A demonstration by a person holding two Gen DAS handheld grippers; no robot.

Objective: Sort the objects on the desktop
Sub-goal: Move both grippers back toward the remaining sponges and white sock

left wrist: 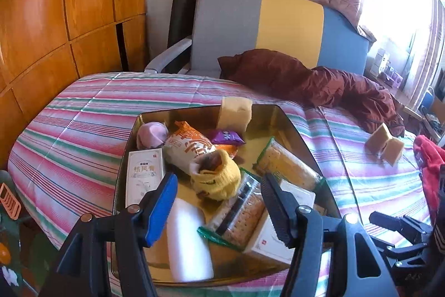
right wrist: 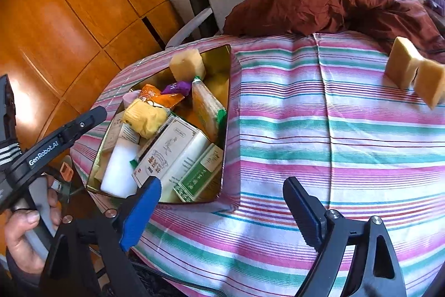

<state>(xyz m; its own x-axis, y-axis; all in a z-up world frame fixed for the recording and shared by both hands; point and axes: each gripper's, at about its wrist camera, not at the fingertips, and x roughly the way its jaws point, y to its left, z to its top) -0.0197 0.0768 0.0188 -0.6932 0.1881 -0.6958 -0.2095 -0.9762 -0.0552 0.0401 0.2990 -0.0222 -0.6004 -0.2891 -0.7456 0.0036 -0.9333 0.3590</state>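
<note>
A gold tin tray (left wrist: 297, 130) on the striped cloth holds a white box (left wrist: 144, 177), an orange snack packet (left wrist: 192, 149), a yellow sock (left wrist: 219, 180), cracker packets (left wrist: 242, 216), a white foam block (left wrist: 189, 238) and a sponge (left wrist: 235, 114). My left gripper (left wrist: 219, 199) hovers open over the tray's near half, with nothing pinched. Two more sponges (right wrist: 411, 74) stand on the cloth to the far right. My right gripper (right wrist: 222, 185) is open above the cloth at the tray's (right wrist: 227, 107) near right corner and is empty. A hand (right wrist: 25, 230) holds the left gripper's handle.
A maroon jacket (left wrist: 319, 80) lies across the table's far side in front of a grey, yellow and blue chair (left wrist: 250, 27). A red cloth (left wrist: 428, 157) sits at the right edge. Wooden cabinets (left wrist: 55, 18) stand to the left. Striped cloth (right wrist: 333, 144) stretches right of the tray.
</note>
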